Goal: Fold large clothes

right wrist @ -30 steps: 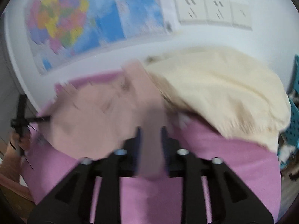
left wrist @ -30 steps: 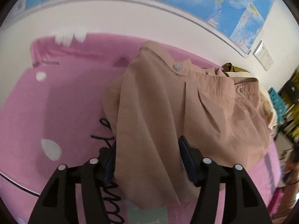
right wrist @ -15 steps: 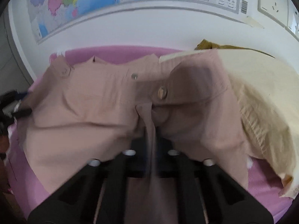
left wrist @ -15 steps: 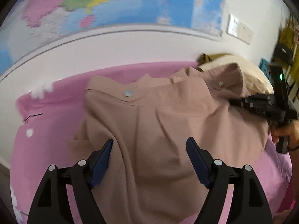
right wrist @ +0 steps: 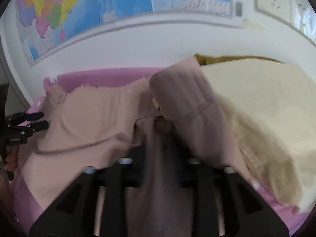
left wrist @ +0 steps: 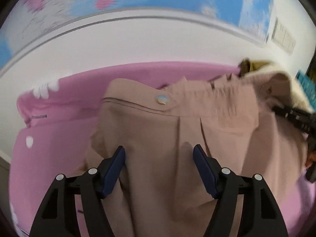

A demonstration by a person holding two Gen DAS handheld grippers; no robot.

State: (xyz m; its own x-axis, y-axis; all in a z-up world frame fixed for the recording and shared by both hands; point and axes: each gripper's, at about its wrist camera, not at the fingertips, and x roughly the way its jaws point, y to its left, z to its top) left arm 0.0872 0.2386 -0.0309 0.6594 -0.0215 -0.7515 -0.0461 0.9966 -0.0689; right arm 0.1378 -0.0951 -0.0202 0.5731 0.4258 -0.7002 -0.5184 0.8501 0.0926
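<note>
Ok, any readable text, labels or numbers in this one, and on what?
Wall map: place names and a barcode strip, too blurred to read.
Left tool: white lettering on its body, too small to read.
Tan garment: no text visible.
Nothing can be quoted.

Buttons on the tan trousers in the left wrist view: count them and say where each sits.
2: one button on the waistband left of centre, another, blurred, near the right end. Others may be hidden on the tan trousers.

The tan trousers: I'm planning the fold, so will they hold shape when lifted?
Probably not: the tan trousers drape and crease, so likely floppy. Fabric looks thin, probably light. Held only by the right gripper, they may sag.
</note>
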